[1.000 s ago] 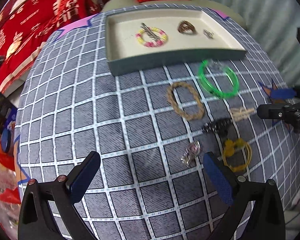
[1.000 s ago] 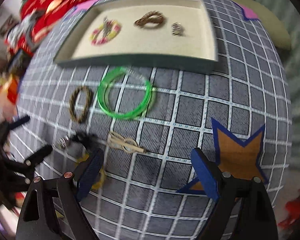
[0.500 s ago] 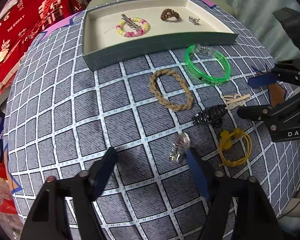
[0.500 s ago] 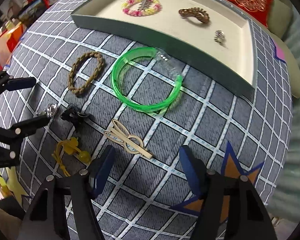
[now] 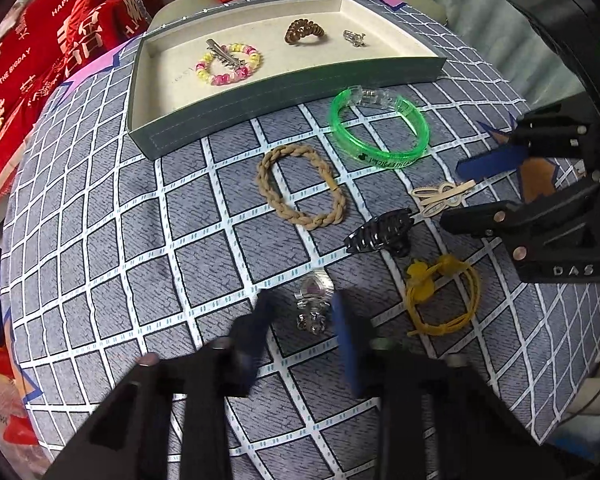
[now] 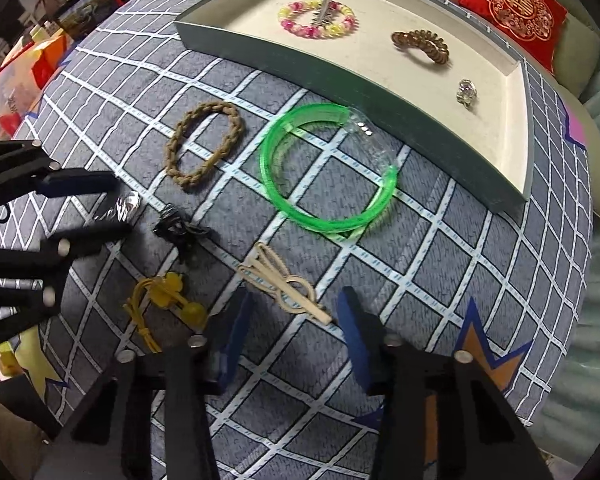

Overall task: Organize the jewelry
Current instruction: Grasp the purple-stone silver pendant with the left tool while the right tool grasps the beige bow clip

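Observation:
My left gripper (image 5: 302, 312) is open, its fingers on either side of a silver crystal clip (image 5: 314, 304) on the checked cloth; the clip also shows in the right wrist view (image 6: 124, 206). My right gripper (image 6: 292, 320) is open around the end of a beige wooden hair clip (image 6: 284, 284), which also shows in the left wrist view (image 5: 440, 196). Nearby lie a green bangle (image 6: 328, 168), a braided tan band (image 5: 300, 188), a black claw clip (image 5: 380, 232) and a yellow hair tie (image 5: 440, 296).
A grey tray (image 5: 284, 88) at the back holds a pink-yellow bead bracelet (image 5: 228, 64) with a metal clip, a brown spiral tie (image 5: 304, 32) and a small silver piece (image 5: 354, 36). Red cushions lie beyond the table. An orange star mark (image 6: 484, 360) sits at the right.
Both grippers have moved down and forward. The left one narrowed around the silver clip, the right one came around the wooden hair clip.

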`<state>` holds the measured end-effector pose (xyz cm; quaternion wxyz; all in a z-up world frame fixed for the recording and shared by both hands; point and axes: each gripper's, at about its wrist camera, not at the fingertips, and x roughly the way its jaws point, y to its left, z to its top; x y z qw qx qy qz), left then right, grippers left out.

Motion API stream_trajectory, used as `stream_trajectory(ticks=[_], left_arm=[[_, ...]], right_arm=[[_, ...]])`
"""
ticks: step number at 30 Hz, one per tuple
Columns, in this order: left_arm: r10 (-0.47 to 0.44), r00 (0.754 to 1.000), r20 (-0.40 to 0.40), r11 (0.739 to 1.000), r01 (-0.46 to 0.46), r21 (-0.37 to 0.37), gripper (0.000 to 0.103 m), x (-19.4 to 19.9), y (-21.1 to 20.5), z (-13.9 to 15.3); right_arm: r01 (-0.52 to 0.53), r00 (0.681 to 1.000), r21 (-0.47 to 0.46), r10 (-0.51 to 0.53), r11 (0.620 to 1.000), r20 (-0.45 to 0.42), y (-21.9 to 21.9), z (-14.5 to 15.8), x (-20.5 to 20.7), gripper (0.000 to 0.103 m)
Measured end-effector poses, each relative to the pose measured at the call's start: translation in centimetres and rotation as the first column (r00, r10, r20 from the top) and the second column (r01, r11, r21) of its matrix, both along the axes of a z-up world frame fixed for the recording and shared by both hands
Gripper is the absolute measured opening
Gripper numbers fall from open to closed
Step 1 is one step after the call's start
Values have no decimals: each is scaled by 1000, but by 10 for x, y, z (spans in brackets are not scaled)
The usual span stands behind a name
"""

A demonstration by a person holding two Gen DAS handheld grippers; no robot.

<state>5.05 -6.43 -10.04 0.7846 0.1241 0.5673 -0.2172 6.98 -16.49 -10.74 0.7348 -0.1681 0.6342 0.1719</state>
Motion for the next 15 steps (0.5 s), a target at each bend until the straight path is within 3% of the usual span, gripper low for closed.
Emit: stream_trajectory(ticks=[6, 10, 15], left_arm=[[60, 997, -42, 995, -63, -73, 26, 1, 13, 2], [109, 992, -71, 986, -117, -120, 27, 0, 25, 5], [143, 987, -73, 978, -152, -146, 26, -3, 38, 14]], right_arm=[[19, 1000, -14, -19, 1000, -11, 10, 2, -13, 13], [112, 994, 9, -112, 994, -11, 4, 3, -22, 9], [264, 964, 107, -261, 959, -42, -15, 10, -28, 9]])
